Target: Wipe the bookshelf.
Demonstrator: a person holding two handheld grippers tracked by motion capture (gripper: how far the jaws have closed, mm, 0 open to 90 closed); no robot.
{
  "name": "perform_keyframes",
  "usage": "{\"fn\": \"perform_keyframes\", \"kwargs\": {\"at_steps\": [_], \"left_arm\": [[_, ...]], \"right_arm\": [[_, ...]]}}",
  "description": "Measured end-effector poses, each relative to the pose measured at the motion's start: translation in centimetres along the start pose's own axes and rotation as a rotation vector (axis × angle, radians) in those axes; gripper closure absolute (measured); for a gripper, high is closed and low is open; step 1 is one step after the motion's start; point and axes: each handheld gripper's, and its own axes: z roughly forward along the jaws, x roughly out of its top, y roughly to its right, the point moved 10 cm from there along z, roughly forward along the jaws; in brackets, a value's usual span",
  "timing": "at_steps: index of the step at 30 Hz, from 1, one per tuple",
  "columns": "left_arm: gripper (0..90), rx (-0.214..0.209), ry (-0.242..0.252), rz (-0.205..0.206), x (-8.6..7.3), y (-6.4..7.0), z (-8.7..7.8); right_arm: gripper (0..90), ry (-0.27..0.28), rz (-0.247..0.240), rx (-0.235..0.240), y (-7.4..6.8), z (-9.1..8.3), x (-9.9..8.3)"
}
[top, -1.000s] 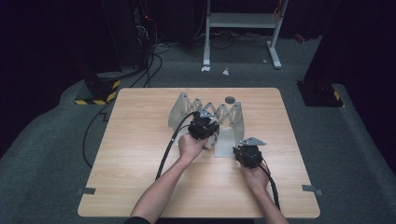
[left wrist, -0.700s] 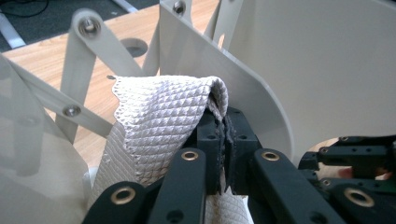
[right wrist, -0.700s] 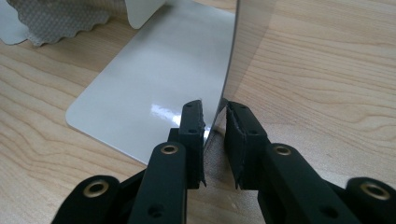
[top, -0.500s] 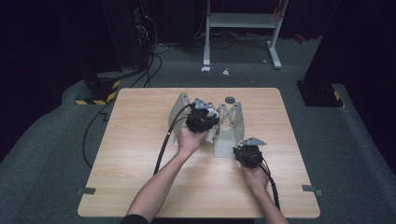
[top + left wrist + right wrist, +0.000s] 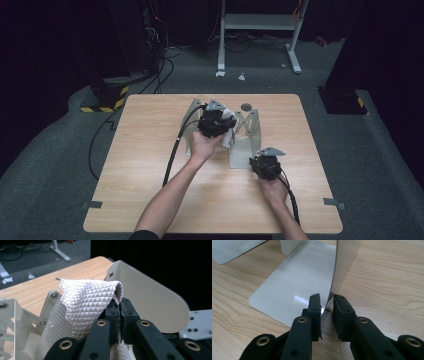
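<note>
A grey metal folding rack [image 5: 243,154] stands at the middle of the wooden table [image 5: 150,150]. My left gripper [image 5: 223,123] hangs over the rack, shut on a white waffle-weave cloth [image 5: 229,134]. In the left gripper view the cloth [image 5: 87,300] drapes from the pinched jaws of this gripper [image 5: 121,313] beside a rounded rack plate [image 5: 150,302]. My right gripper [image 5: 256,161] sits low at the rack's near right corner. In the right gripper view this gripper [image 5: 327,307] is closed around the edge of the upright plate [image 5: 344,262], over the flat base plate [image 5: 294,282].
A small dark disc [image 5: 246,106] lies on the table behind the rack. The left gripper's cable [image 5: 172,155] runs back across the tabletop. Bare wood lies to the left, right and front of the rack. Beyond the far edge are floor cables and a white frame [image 5: 260,22].
My left gripper has carried the cloth forward and up, from the rack's near side to above its middle. The right gripper has stayed at the rack's corner.
</note>
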Motion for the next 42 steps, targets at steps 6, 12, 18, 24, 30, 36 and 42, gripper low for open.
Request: {"fn": "perform_keyframes", "kwargs": {"at_steps": [6, 12, 18, 24, 30, 36, 42], "left_arm": [[85.6, 0.041, -0.012, 0.004, -0.1, -0.8, 1.2], [85.6, 0.053, -0.006, -0.011, -0.2, -1.4, 1.5], [85.7, 0.069, -0.029, -0.025, -0.9, -2.1, 2.3], [85.7, 0.093, -0.058, -0.026, -1.7, -2.8, 3.3], [85.7, 0.113, -0.124, -0.035, -4.1, -3.6, 5.2], [85.7, 0.111, -0.134, -0.035, -4.6, -3.5, 5.4], [85.7, 0.072, -0.065, -0.020, -2.5, -2.2, 3.0]], "right_arm": [[76.7, 0.000, 0.000, 0.001, 0.0, 0.0, 0.0], [76.7, 0.001, -0.003, 0.000, 0.0, 0.0, 0.0], [76.7, 0.000, -0.002, 0.001, 0.0, 0.0, 0.0], [76.7, 0.000, -0.004, 0.001, -0.1, 0.0, 0.0], [76.6, 0.001, -0.003, 0.003, -0.1, 0.0, 0.0], [76.5, 0.001, -0.006, 0.004, -0.1, 0.0, 0.0], [76.5, 0.001, -0.008, 0.004, -0.2, 0.0, 0.0]]}}
